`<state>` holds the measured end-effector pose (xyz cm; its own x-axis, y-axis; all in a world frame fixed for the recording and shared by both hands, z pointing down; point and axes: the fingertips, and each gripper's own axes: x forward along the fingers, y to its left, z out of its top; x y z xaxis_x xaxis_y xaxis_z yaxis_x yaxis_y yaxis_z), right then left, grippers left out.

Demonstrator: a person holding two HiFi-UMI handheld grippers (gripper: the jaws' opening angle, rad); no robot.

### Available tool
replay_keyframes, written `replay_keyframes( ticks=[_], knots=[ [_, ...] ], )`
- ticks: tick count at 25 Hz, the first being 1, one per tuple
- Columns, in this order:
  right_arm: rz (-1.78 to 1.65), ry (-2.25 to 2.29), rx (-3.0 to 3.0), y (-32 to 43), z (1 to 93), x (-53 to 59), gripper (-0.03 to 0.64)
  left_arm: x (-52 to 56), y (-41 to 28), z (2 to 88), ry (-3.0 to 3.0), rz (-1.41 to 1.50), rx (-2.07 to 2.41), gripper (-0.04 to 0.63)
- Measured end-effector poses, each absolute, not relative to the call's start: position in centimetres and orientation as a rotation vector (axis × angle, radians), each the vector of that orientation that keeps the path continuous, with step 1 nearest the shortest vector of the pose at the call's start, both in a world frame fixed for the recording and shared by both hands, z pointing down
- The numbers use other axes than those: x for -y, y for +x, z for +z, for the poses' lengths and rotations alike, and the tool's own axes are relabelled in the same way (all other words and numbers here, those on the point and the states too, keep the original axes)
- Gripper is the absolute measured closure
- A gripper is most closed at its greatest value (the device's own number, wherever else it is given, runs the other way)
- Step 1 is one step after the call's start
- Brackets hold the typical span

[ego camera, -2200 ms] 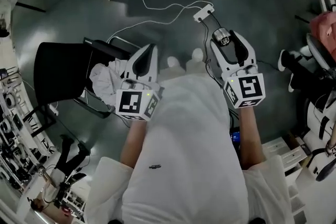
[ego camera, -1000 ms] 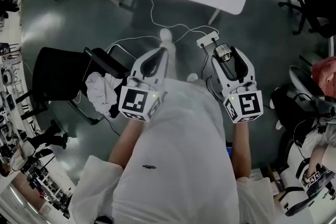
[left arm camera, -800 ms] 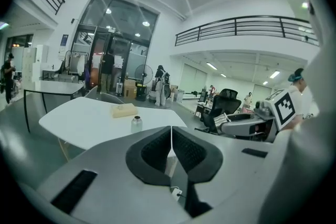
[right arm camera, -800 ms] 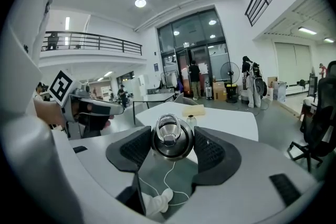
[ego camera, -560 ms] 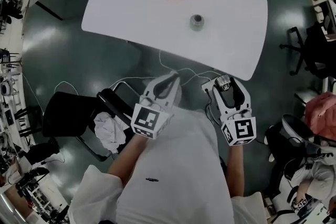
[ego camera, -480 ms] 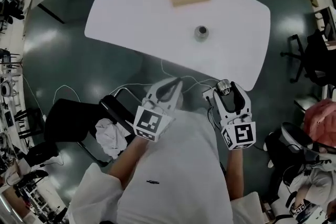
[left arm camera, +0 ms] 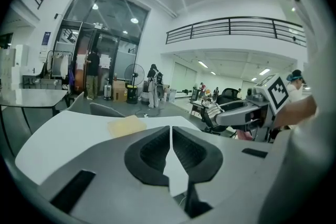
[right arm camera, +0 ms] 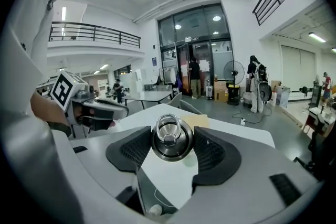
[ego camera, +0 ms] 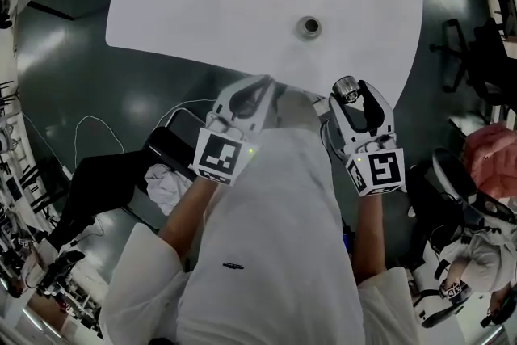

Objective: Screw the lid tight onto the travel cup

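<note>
Left gripper view shows the left gripper (left arm camera: 171, 139) closed, empty; right gripper view shows the right gripper (right arm camera: 171, 145) clamping the lid (right arm camera: 170, 134).

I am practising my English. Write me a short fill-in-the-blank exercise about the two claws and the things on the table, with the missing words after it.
1. The right claw is ___ on the lid.
2. The left claw has its jaws together and holds ___.
3. The travel cup stands on a table whose top is ___ in colour.

Missing words: shut; nothing; white.
</note>
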<state>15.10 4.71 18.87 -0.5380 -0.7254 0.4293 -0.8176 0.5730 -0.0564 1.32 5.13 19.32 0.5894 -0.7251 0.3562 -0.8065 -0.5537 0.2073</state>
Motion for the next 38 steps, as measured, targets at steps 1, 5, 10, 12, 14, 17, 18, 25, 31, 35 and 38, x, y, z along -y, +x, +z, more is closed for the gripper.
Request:
replay_keyframes(
  ticks=[1,5,10,12,14,17,18,25,31,35,38],
  knots=[
    [0.356,1.242,2.446,15.1,19.1,-4.3,0.367,-4.8,1.6,19.6,2.477,0.334,1.232,0.586],
    [0.356,1.193,2.436,14.7,20.3,-1.9,0.367,-3.3,2.3,21.2,2.475,0.353,1.186,0.586],
    [0.340,1.108,2.431,14.2,22.4,0.9,0.367,-0.7,3.4,24.6,2.491,0.440,1.165,0.586],
    [0.320,1.077,2.436,14.2,23.2,2.0,0.367,0.5,3.9,26.0,2.506,0.463,1.167,0.585],
    [0.303,1.059,2.436,14.2,23.8,3.1,0.367,1.5,4.3,27.1,2.522,0.474,1.152,0.580],
    [0.281,1.033,2.428,14.5,24.3,4.4,0.367,2.5,5.6,28.5,2.543,0.490,1.101,0.472],
    [0.267,1.013,2.429,14.6,24.5,4.8,0.367,2.9,6.0,28.8,2.549,0.487,1.095,0.471],
    [0.213,0.775,2.371,13.3,28.4,6.8,0.367,4.9,8.0,33.7,2.622,0.540,1.001,0.354],
    [0.123,0.503,2.301,12.3,31.6,7.0,0.367,6.3,10.0,37.0,2.683,0.619,0.968,0.287],
    [0.043,0.361,2.242,12.0,33.5,7.3,0.367,7.5,10.9,38.2,2.700,0.636,0.982,0.273],
    [-0.034,0.247,2.230,11.5,34.2,7.2,0.367,7.7,12.1,38.6,2.733,0.637,0.955,0.261]
  ],
)
